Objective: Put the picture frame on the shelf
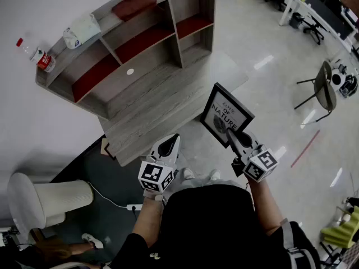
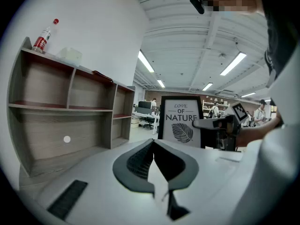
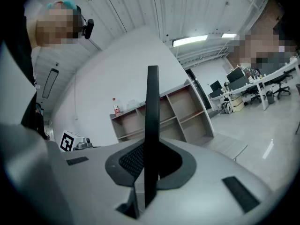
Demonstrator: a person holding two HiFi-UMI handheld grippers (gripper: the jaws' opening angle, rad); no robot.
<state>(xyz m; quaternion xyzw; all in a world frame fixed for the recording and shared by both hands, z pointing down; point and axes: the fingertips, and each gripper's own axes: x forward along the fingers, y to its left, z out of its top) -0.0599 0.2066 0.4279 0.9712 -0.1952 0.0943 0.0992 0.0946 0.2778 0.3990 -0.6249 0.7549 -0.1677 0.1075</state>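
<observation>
My right gripper (image 1: 231, 132) is shut on the black picture frame (image 1: 225, 115), which carries a white print with a leaf and hangs in the air in front of the wooden shelf (image 1: 147, 55). In the right gripper view the picture frame (image 3: 152, 125) shows edge-on, clamped between the jaws. My left gripper (image 1: 170, 145) is shut with nothing in it, low and left of the frame. From the left gripper view, beyond the left gripper (image 2: 153, 146), the picture frame (image 2: 181, 122) stands upright to the right of the shelf (image 2: 70, 111).
A bottle with a red label (image 1: 39, 56) and a white crumpled bag (image 1: 81, 30) sit on the shelf's top. A white round bin (image 1: 47, 198) stands at the lower left. A chair (image 1: 322, 86) and desks stand on the glossy floor to the right.
</observation>
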